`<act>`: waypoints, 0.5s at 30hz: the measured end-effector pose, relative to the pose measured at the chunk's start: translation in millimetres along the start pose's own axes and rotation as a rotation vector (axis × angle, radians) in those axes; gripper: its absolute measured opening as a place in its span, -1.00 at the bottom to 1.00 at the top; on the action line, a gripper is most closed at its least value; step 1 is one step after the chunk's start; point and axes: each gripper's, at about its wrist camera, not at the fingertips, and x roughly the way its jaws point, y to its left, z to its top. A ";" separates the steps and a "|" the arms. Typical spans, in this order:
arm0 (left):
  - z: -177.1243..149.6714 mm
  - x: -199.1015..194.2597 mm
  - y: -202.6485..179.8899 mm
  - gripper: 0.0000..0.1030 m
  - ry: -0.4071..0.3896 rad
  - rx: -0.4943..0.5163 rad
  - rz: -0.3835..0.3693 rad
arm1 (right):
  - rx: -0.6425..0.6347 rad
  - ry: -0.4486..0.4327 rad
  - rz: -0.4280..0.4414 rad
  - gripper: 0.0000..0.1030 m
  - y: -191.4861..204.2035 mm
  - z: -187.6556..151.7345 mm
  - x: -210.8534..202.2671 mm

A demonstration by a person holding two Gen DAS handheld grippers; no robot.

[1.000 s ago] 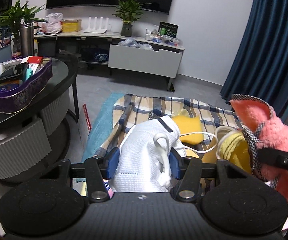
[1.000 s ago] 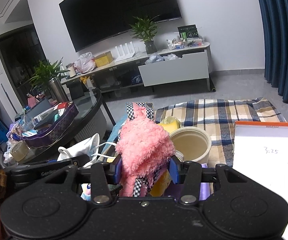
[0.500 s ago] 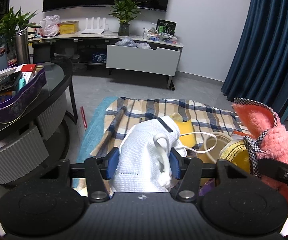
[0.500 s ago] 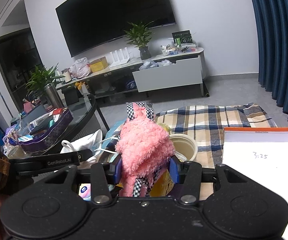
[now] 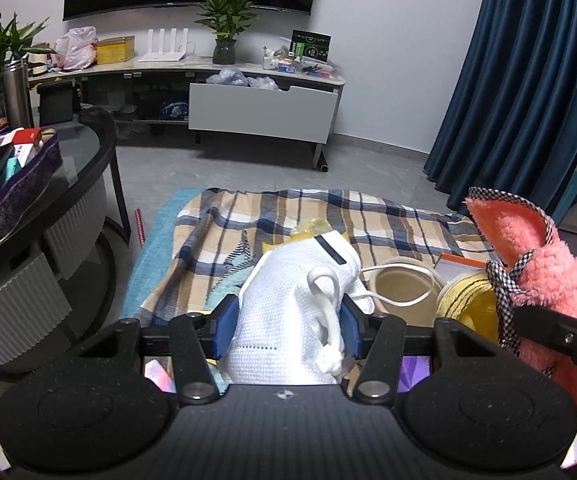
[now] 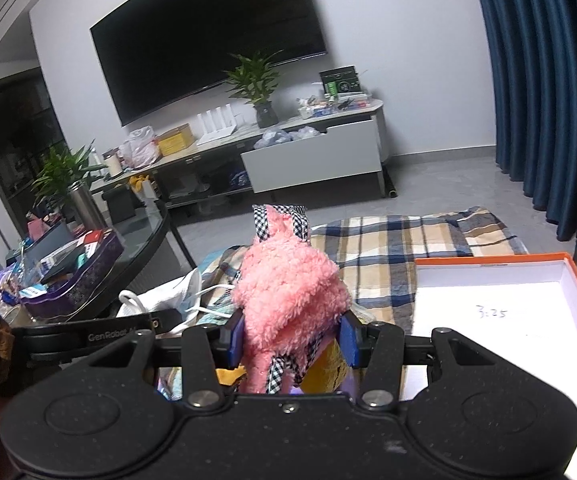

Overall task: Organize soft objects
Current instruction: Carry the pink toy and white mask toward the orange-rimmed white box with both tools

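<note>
My left gripper (image 5: 286, 330) is shut on a white mesh face mask (image 5: 292, 312) with white ear loops, held above the plaid blanket (image 5: 288, 216). My right gripper (image 6: 290, 340) is shut on a pink fluffy cloth (image 6: 288, 296) with checkered trim; it also shows at the right of the left wrist view (image 5: 536, 276). The mask and left gripper show at the left of the right wrist view (image 6: 168, 300). Below them sit a beige cup (image 5: 402, 292), a yellow roll (image 5: 464, 296) and other yellow soft items.
An orange-rimmed white box (image 6: 500, 312) lies at the right on the blanket. A round glass table (image 5: 48, 168) with a purple tray (image 5: 20, 200) stands at the left. A TV stand (image 5: 260, 108) and blue curtains (image 5: 528, 80) lie beyond.
Both grippers have risen and tilted up with their loads held; the blanket and cup sit lower and farther in view. The orange box has come more into the right view.
</note>
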 end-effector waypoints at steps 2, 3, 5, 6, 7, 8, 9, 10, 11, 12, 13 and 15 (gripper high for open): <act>-0.2 0.8 -3.7 0.04 0.003 0.006 -0.008 | 0.009 -0.004 -0.013 0.08 -5.4 1.4 -1.3; 0.5 2.1 -6.1 0.04 0.005 0.009 -0.011 | 0.014 -0.005 -0.020 0.08 -8.3 1.6 -2.1; 1.1 3.4 -9.8 0.04 0.008 0.012 -0.019 | 0.024 -0.009 -0.031 0.08 -14.2 1.6 -4.3; 1.2 3.8 -11.5 0.04 0.008 0.014 -0.023 | 0.030 -0.011 -0.036 0.08 -16.6 1.4 -5.6; 1.3 4.3 -13.4 0.04 0.009 0.016 -0.029 | 0.034 -0.012 -0.040 0.08 -19.3 1.3 -6.2; 1.4 4.6 -15.8 0.04 0.010 0.019 -0.035 | 0.039 -0.013 -0.046 0.08 -22.2 1.3 -7.1; 1.2 5.0 -18.3 0.04 0.011 0.023 -0.038 | 0.044 -0.015 -0.050 0.08 -25.2 1.6 -8.1; 1.1 5.3 -20.3 0.04 0.012 0.027 -0.042 | 0.050 -0.018 -0.054 0.08 -28.5 2.1 -8.9; 1.0 5.7 -22.4 0.04 0.014 0.031 -0.047 | 0.054 -0.021 -0.059 0.08 -31.2 2.2 -9.8; 1.1 6.2 -24.7 0.04 0.015 0.033 -0.052 | 0.059 -0.024 -0.065 0.08 -34.1 2.6 -10.9; 2.0 7.4 -27.0 0.04 0.016 0.035 -0.057 | 0.063 -0.027 -0.069 0.08 -37.4 3.0 -11.9; 2.8 9.1 -32.2 0.04 0.020 0.042 -0.069 | 0.073 -0.033 -0.079 0.08 -43.4 3.7 -13.9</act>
